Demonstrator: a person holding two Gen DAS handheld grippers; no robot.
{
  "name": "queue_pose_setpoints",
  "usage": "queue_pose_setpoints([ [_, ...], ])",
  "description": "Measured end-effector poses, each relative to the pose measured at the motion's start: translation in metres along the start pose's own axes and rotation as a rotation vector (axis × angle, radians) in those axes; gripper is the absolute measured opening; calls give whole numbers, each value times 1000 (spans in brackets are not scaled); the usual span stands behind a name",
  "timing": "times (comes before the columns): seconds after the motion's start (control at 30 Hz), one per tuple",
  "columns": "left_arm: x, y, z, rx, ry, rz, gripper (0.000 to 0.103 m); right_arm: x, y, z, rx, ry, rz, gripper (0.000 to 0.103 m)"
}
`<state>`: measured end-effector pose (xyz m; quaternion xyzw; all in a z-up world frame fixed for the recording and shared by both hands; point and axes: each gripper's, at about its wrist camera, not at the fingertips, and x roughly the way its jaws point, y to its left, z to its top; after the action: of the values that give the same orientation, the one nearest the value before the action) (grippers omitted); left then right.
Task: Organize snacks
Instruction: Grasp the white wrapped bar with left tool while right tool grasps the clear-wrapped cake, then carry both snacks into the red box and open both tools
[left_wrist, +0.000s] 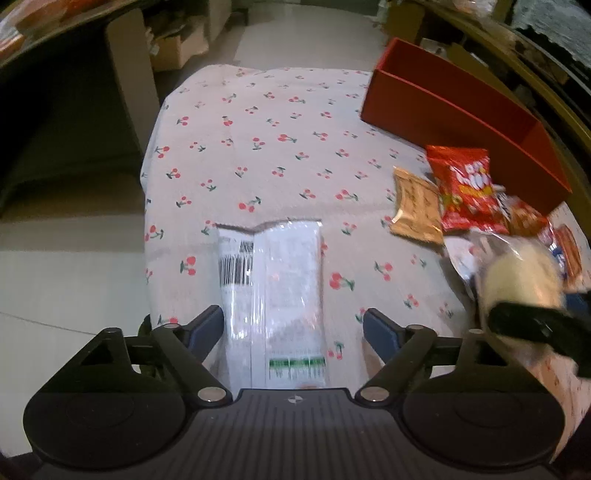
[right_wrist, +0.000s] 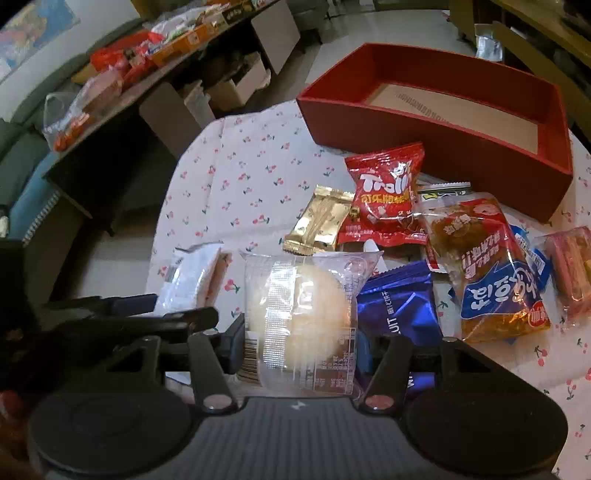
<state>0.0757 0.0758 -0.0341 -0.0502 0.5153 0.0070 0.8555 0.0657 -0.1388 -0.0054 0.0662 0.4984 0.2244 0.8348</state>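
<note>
My left gripper (left_wrist: 293, 326) is open, its fingers on either side of a white snack packet (left_wrist: 275, 291) that lies on the cherry-print cloth (left_wrist: 258, 147). My right gripper (right_wrist: 297, 345) is shut on a clear-wrapped round pale bun (right_wrist: 299, 317) and holds it above the cloth; it also shows at the right edge of the left wrist view (left_wrist: 517, 280). A red open box (right_wrist: 443, 122) stands at the back right, with only a cardboard floor visible inside. A pile of snacks lies in front of it: a red Trolli bag (right_wrist: 384, 195), a gold packet (right_wrist: 321, 221), a blue foil packet (right_wrist: 399, 299).
More snacks sit in the pile: a red-and-blue cake pack (right_wrist: 487, 269) and a pink wafer pack (right_wrist: 569, 266). The white packet also shows in the right wrist view (right_wrist: 192, 277). A side table with goods (right_wrist: 122, 66) stands at the left. The cloth's left edge drops to the floor.
</note>
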Motion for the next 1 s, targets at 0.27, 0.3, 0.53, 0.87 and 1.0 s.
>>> queue_pose_setpoints([
  [0.27, 11, -7, 3, -8, 29, 62, 67, -5, -11, -1, 23, -2, 27, 57],
  [0.3, 9, -10, 3, 1, 23, 65, 63, -6, -13, -2, 25, -7, 28, 57],
  [0.53, -1, -31, 0, 30, 29, 4, 51, -19, -17, -3, 27, -51, 26, 57],
  [0.87, -37, -67, 14, 97, -54, -57, 50, -54, -35, -2, 77, -152, 13, 57],
  [1.0, -41, -90, 41, 139, -106, -110, 50, -59, -48, 13, 118, -192, -12, 57],
])
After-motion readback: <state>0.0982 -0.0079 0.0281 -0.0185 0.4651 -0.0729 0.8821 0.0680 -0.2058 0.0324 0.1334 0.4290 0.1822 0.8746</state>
